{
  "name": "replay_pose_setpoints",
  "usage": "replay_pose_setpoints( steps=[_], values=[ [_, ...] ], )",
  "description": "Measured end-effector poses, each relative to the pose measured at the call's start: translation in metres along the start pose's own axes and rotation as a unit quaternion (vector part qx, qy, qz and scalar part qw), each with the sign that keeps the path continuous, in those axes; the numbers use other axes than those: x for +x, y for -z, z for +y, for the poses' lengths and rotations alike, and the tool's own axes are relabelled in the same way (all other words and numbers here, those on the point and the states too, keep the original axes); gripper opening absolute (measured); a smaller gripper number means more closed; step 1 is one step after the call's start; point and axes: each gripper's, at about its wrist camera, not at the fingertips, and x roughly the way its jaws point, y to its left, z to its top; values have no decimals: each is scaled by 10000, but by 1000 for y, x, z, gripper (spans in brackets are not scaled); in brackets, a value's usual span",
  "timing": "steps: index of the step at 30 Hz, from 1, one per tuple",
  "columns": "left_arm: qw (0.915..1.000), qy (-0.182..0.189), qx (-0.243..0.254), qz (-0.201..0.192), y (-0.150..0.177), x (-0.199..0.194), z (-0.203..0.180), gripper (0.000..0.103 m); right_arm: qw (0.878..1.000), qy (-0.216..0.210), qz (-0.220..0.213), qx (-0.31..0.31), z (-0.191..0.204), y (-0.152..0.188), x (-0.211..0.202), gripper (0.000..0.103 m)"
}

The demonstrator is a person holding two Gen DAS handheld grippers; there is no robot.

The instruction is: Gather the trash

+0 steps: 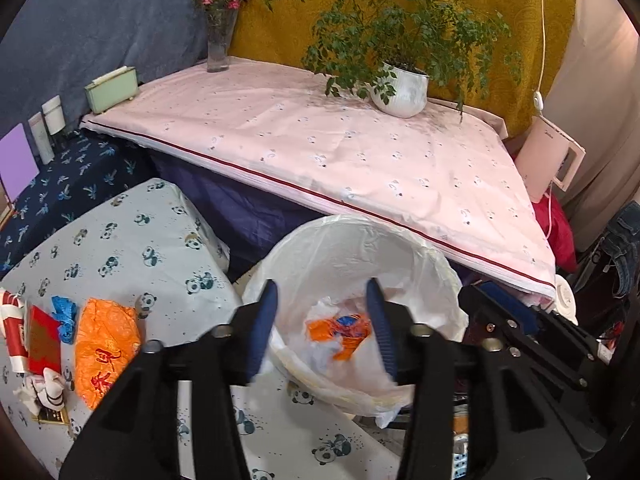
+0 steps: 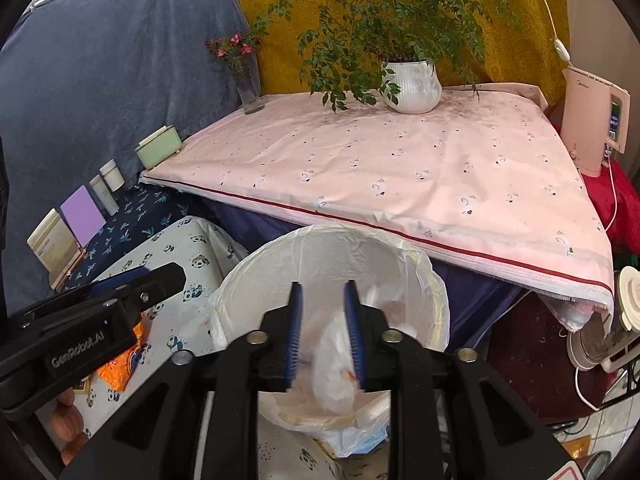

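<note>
A: Plastic, white, lining the bin (image 1: 420,252). Take that as the landmark. Nearest item first?

B: Left gripper (image 1: 325,326), directly above the bin mouth, jaws spread, nothing between the pads. An orange wrapper (image 1: 340,330) lies at the bin bottom below them, on white crumpled waste.

A: Second entry?

B: Right gripper (image 2: 323,330), also over the bin mouth, on the bin's right side. Jaws parted; a whitish crumpled bag (image 2: 334,364) sits blurred between and below them. No pad appears to press on it, so I judge it released and dropping, though the blur leaves some doubt.

A: Trash not yet collected?

B: Left of the bin, on the panda-print cloth (image 1: 120,248): an orange bag (image 1: 106,346) with red characters, long axis running roughly toward and away from the camera. Just left of it, a blue scrap (image 1: 64,316), a red packet (image 1: 42,338), and red-and-white wrappers (image 1: 12,328).

A: Which hand is nearer?

B: Left. The pile lies to the left of its jaws; the right gripper is on the bin's far side from it.

A: Beyond the bin?

B: Pink tablecloth (image 1: 320,140), potted plant (image 1: 400,88), flower vase (image 1: 218,44).
</note>
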Motion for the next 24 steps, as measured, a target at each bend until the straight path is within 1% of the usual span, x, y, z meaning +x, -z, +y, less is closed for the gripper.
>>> replay_pose_setpoints(
  steps=[3,6,13,18,20,22,24],
  values=[
    [10000,-67,-26,-3,1,-2,6,49,10000,-4,-13,-10,1,-1,0,29],
    [9998,-170,-85,-3,5,-4,14,54,10000,-32,2,-7,4,0,-1,30],
    [9988,-438,-226,-22,16,-12,32,56,9998,-103,-12,-154,20,2,-7,36],
    [9973,-603,-413,-28,25,-22,49,57,9994,-195,9,-290,35,5,-11,38],
    [9966,-660,-496,-57,29,-27,56,64,9990,-241,21,-363,43,7,-12,38],
    [9956,-733,-582,-103,32,-33,65,67,9987,-293,29,-426,52,9,-14,42],
    [9942,-837,-657,-147,36,-39,74,70,9982,-341,33,-488,61,10,-16,44]
  ],
)
